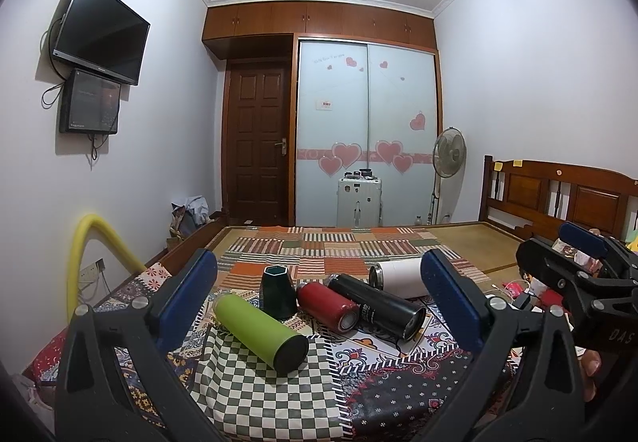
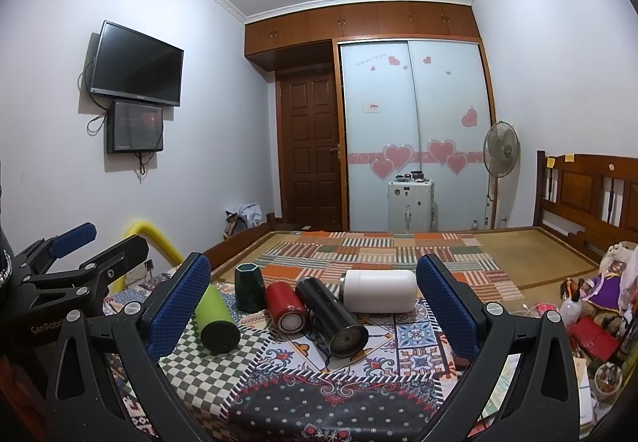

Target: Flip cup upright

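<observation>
Several cups lie on a patchwork cloth [image 1: 279,394]. A green flask [image 1: 261,330] [image 2: 215,322], a red flask [image 1: 327,304] [image 2: 286,306], a black flask [image 1: 379,304] [image 2: 331,318] and a white cup [image 1: 398,276] [image 2: 381,290] lie on their sides. A dark green hexagonal cup [image 1: 278,292] [image 2: 249,287] stands mouth down. My left gripper [image 1: 319,298] is open and empty, in front of the cups. My right gripper [image 2: 313,294] is open and empty, also in front of them. Each gripper shows at the edge of the other's view.
The cloth covers the near end of a bed with a wooden headboard [image 1: 558,198] at right. Toys and clutter [image 2: 598,306] lie at the right. A yellow tube [image 1: 85,254] arches at the left. A suitcase [image 1: 359,200], fan [image 1: 448,158] and door [image 1: 257,143] stand behind.
</observation>
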Available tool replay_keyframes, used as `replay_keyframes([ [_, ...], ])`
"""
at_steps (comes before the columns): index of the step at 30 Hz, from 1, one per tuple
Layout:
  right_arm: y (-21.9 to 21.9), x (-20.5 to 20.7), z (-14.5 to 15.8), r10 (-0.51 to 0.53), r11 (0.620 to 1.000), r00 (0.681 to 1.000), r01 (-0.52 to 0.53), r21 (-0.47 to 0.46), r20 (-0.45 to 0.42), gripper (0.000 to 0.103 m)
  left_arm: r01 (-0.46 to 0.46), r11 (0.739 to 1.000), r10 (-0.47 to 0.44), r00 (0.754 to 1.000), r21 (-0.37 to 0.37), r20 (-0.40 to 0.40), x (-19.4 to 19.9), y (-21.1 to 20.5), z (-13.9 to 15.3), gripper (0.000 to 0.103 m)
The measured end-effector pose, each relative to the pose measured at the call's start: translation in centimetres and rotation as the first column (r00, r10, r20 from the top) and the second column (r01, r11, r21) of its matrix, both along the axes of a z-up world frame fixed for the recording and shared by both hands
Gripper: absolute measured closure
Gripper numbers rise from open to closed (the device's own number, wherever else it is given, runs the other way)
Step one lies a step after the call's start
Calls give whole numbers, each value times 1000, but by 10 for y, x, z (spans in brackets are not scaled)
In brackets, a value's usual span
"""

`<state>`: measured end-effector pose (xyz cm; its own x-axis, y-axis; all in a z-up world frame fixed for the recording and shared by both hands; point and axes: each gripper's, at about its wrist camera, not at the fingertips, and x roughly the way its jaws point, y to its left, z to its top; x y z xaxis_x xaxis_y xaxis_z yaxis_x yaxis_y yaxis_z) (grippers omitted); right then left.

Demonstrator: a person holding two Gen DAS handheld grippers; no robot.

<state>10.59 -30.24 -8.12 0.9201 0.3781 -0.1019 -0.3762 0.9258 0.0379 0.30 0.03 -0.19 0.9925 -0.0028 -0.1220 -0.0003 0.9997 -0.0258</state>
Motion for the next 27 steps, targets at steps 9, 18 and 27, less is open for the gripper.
replay_keyframes([
  [9,1,0,-1,0,1000,1000,0,-1,-1,0,0,1000,0,1000,-4,-6,2,0,-2,0],
  [18,2,-1,-2,0,1000,1000,0,-4,-1,0,-2,1000,2,1000,-3,-4,2,1,-4,0],
  [27,3,-1,-6,2,1000,1000,-2,-3,-5,0,0,1000,0,1000,-5,-6,2,1,-4,0],
])
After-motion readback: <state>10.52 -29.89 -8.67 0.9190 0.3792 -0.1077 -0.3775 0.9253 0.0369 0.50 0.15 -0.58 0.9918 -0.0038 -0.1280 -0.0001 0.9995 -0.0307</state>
